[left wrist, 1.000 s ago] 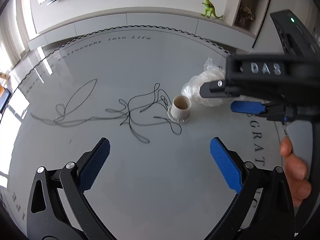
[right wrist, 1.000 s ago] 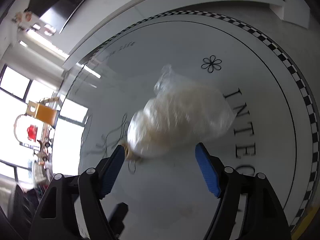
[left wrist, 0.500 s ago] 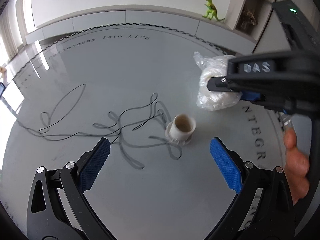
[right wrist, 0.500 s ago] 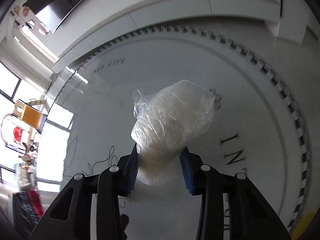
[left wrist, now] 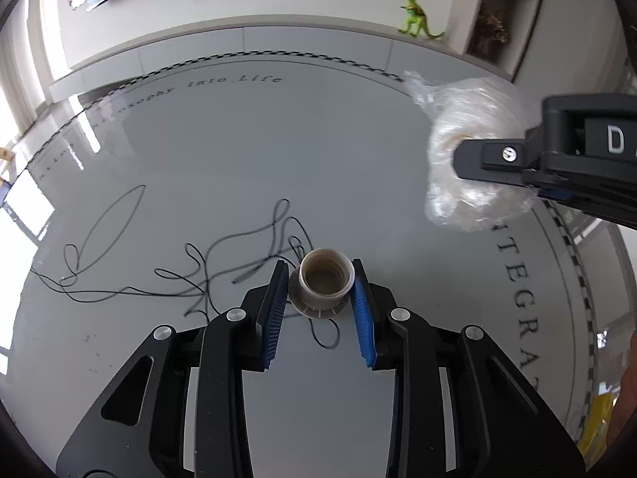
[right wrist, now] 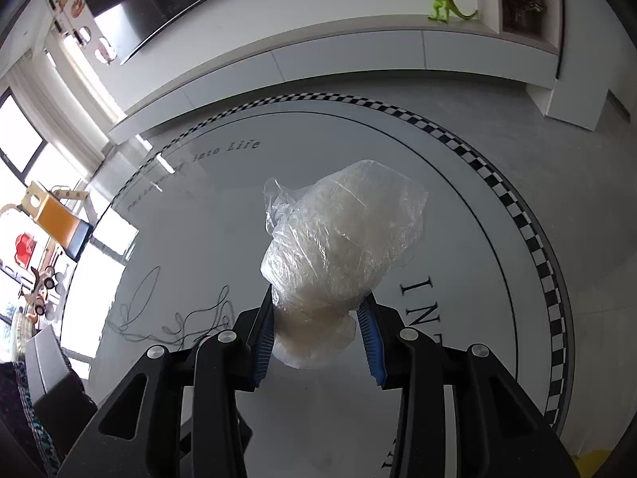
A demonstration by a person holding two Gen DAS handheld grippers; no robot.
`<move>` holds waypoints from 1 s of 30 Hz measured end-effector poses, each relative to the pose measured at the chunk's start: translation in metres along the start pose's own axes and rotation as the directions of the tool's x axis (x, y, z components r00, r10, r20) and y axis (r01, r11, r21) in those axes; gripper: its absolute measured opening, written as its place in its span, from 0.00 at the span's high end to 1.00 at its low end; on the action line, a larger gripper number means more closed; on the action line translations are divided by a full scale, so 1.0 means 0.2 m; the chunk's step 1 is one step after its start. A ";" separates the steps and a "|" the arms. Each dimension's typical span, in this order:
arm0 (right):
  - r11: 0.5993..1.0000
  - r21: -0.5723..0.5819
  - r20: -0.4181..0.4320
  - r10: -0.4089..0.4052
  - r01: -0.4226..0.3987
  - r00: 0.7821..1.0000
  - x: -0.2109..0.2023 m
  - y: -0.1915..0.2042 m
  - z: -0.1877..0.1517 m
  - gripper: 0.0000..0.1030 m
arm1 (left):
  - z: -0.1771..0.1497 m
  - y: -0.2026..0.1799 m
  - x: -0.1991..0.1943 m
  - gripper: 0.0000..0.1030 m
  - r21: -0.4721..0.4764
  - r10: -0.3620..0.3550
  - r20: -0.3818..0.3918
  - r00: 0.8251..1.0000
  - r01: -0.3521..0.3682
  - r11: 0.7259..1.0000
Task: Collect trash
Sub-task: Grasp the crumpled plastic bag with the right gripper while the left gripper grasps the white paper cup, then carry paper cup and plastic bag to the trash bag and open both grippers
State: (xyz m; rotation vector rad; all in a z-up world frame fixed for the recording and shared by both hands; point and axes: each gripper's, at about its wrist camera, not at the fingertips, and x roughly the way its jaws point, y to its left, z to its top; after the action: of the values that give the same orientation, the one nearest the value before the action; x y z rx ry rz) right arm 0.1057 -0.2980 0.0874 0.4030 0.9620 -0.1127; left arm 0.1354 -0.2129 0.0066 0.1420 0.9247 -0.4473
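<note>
A small off-white plastic cup-shaped piece (left wrist: 326, 279) with a flanged base stands on the grey round table (left wrist: 239, 139). My left gripper (left wrist: 319, 269) is shut on it, one blue pad against each side. A crumpled clear plastic bag (right wrist: 342, 239) with something pale inside hangs above the table. My right gripper (right wrist: 318, 302) is shut on the bag's lower part. In the left wrist view the bag (left wrist: 469, 119) floats at the upper right, with the right gripper's black finger (left wrist: 497, 159) across it.
A thin black cord (left wrist: 223, 247) lies in loose loops on the table, left of and partly under the cup piece. A green toy dinosaur (left wrist: 416, 12) stands on the white ledge behind. A hand (left wrist: 625, 378) shows at the right edge.
My left gripper moved in over the cup piece and shut on it. My right gripper shut on the plastic bag and lifted it off the table.
</note>
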 end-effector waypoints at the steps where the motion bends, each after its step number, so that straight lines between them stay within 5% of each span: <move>1: 1.000 -0.004 -0.001 0.006 -0.006 1.000 0.00 0.01 0.01 0.61 | -0.01 0.00 -0.01 0.70 -0.001 -0.007 0.000 1.000 0.007 1.000; 15: 0.995 -0.034 -0.027 0.095 -0.096 0.995 -0.11 0.12 -0.16 0.61 | -0.24 0.09 -0.33 0.70 -0.037 0.011 0.047 0.999 -0.009 0.999; 30: 0.962 -0.189 -0.077 0.188 -0.199 0.979 -0.32 0.50 -0.56 0.61 | -0.66 0.33 -0.85 0.70 -0.166 0.109 0.133 0.985 -0.086 0.982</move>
State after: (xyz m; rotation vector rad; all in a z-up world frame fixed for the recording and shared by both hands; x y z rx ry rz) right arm 0.0092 -0.1681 0.1104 0.3177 0.9762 0.1716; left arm -0.0214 -0.0592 0.0590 0.0089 0.8063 -0.2871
